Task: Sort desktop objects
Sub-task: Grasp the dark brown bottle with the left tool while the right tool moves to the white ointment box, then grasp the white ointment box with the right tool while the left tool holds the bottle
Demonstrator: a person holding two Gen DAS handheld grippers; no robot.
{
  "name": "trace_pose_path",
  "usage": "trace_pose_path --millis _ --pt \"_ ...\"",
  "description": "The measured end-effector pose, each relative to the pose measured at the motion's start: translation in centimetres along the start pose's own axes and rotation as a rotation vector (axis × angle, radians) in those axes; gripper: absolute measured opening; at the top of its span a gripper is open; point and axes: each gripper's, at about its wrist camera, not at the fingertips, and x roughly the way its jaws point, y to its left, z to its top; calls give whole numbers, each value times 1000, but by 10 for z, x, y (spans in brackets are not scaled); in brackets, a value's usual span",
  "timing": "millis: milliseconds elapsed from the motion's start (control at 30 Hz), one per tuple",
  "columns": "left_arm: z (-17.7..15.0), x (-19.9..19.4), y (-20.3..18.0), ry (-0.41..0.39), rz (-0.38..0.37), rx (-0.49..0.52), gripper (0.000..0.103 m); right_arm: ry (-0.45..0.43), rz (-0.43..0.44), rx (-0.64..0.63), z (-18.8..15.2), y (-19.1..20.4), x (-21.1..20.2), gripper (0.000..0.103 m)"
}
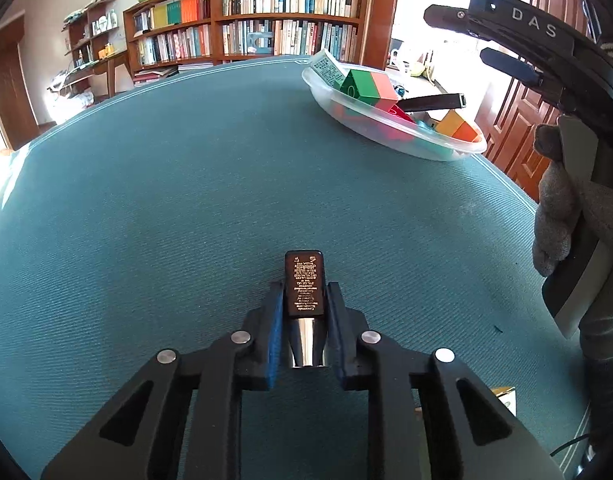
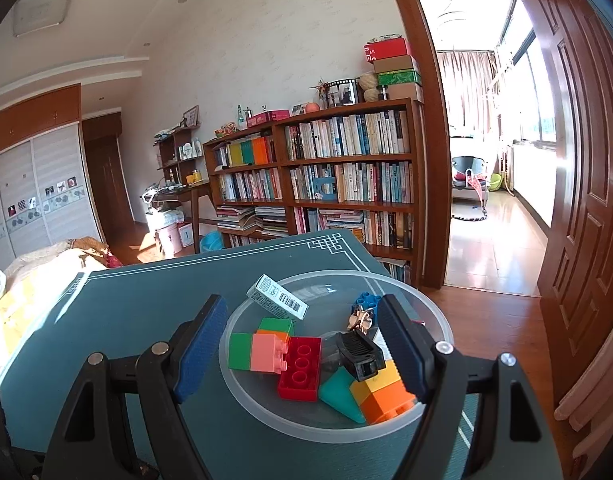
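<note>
The left gripper (image 1: 304, 304) is clenched on a small black lipstick tube (image 1: 304, 282), a glossy rectangular case with fine gold lettering and a shiny metal base, lying on the woven teal table mat (image 1: 166, 200); its blue ribbed pads (image 1: 275, 320) press both sides of the tube. Toward the mat's far right corner stands a shallow, round, clear plastic bowl (image 2: 438, 312). The right gripper (image 2: 302, 344) hovers over it with its jaws spread wide and nothing between them. In the bowl lie studded plastic building bricks, among them a red brick (image 2: 300, 368) and a green and pink one (image 2: 252, 352), a small white carton (image 2: 276, 298) leaning on the rim, and a black hair clip (image 2: 360, 354) with comb-like teeth. A grey knitted glove (image 1: 558, 216) grips the right gripper's handle.
</note>
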Motion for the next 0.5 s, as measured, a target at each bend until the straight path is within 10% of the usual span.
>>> trace_pose_path --millis 267,500 --pt "6 5 8 -20 27 -19 22 31 54 -29 -4 11 1 81" --pt "5 5 22 -36 13 -66 22 277 403 15 -32 19 4 81"
